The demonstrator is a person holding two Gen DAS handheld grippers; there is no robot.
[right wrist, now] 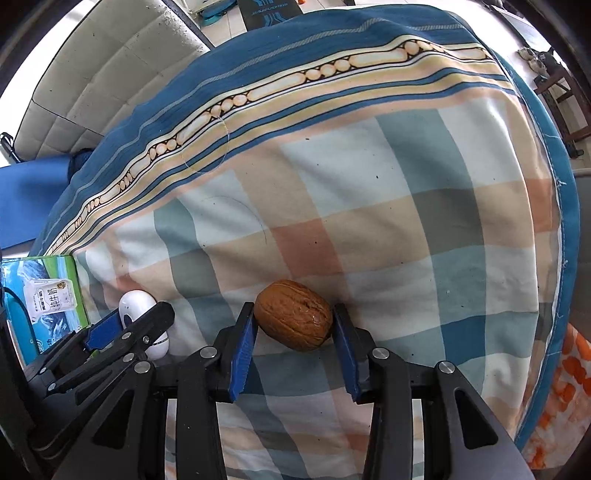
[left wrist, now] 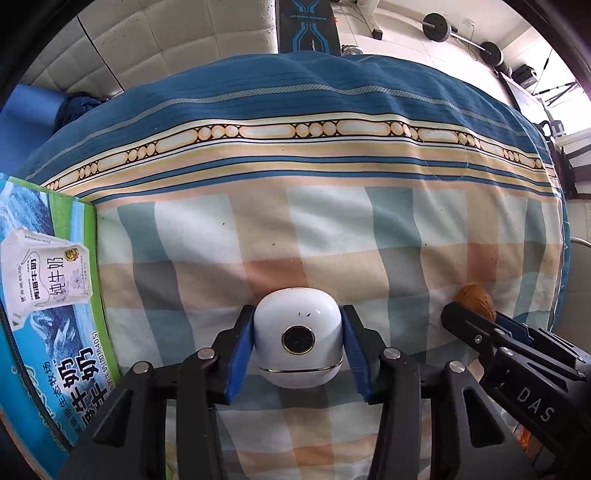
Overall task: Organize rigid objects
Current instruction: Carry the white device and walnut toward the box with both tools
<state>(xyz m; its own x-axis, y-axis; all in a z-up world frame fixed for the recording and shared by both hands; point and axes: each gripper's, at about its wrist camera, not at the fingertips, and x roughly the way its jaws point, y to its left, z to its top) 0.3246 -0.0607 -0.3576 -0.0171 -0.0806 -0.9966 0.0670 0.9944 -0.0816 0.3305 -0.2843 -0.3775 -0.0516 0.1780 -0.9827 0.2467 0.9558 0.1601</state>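
Note:
A small white rounded device (left wrist: pixel 297 332) with a round black lens sits on the checked cloth (left wrist: pixel 332 229), and my left gripper (left wrist: pixel 297 314) is shut on it, blue pads pressing both its sides. To its right, my right gripper (left wrist: pixel 480 317) covers most of a brown walnut (left wrist: pixel 474 295). In the right wrist view the walnut (right wrist: pixel 293 319) lies on the cloth between the blue pads of my right gripper (right wrist: pixel 293 312), which touch it on both sides. The left gripper (right wrist: pixel 138 317) holds the white device (right wrist: pixel 135 301) at the lower left there.
A blue and green milk box (left wrist: pixel 48 295) lies at the left edge of the cloth, also seen as the milk box (right wrist: pixel 44 295). The cloth drops off at the right edge (right wrist: pixel 565 229). Beyond the blue striped border is a tiled floor with dumbbells (left wrist: pixel 437 26).

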